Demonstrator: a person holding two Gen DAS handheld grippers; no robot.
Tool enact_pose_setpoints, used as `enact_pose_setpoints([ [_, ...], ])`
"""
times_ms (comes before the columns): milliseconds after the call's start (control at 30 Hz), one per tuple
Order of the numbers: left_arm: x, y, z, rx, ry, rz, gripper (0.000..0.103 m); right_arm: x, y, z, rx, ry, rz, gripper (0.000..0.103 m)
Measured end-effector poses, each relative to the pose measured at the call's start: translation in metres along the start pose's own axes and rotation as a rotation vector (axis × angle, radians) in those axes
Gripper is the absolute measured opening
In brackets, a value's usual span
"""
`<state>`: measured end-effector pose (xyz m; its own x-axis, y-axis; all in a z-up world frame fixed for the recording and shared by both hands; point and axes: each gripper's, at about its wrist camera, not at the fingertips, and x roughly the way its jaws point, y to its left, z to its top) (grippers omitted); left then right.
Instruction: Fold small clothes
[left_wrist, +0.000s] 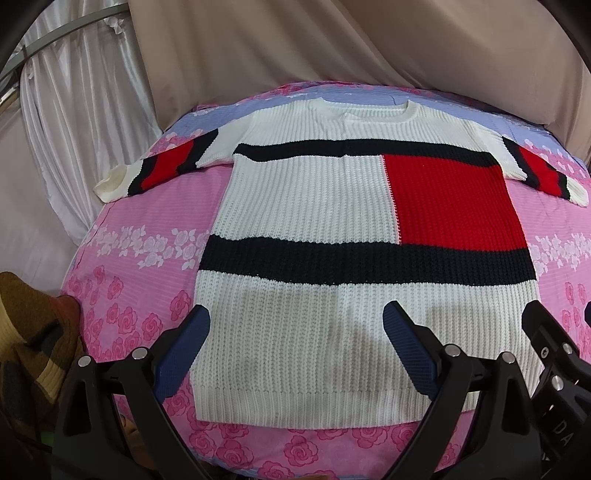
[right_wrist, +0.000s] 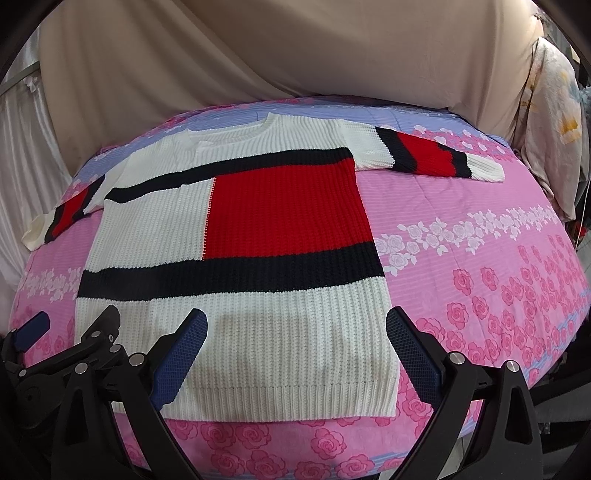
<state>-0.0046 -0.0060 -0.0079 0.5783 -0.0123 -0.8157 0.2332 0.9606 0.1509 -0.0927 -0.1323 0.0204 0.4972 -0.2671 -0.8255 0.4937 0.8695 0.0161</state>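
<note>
Lying flat ahead of both grippers, the knitted sweater (left_wrist: 303, 206) covered the pink bedsheet (left_wrist: 147, 236). The left gripper (left_wrist: 295, 343) and the right gripper (right_wrist: 295, 343) hovered above its hem. Their fingers (right_wrist: 410, 347) were spread wide, holding nothing.

Both my views are bright and evenly lit, sharp at centre; fisheye bending curves the edges, and black vignette fills the corners.

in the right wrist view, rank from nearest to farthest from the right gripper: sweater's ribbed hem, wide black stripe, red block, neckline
1. White ribbed hem, just ahead of the right gripper.
2. Wide black stripe, across mid-body.
3. Red knitted block, above it.
4. White round neckline, far end.
</note>
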Motion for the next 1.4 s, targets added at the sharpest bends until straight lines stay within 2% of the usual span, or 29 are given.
enact_pose_setpoints([
  [1133, 0.007, -0.002, -0.001, 0.002, 0.017, -0.013, 0.092, 0.007, 0.000, -0.002, 0.007, 0.010, -0.001, 0.096],
  [1300, 0.017, 0.000, -0.001, -0.001, 0.074, -0.059, 0.092, 0.010, -0.011, 0.004, 0.012, 0.005, 0.012, 0.096],
  [1400, 0.018, 0.006, 0.005, -0.049, 0.062, -0.099, 0.092, 0.023, -0.040, 0.015, 0.070, 0.021, 0.003, 0.096],
])
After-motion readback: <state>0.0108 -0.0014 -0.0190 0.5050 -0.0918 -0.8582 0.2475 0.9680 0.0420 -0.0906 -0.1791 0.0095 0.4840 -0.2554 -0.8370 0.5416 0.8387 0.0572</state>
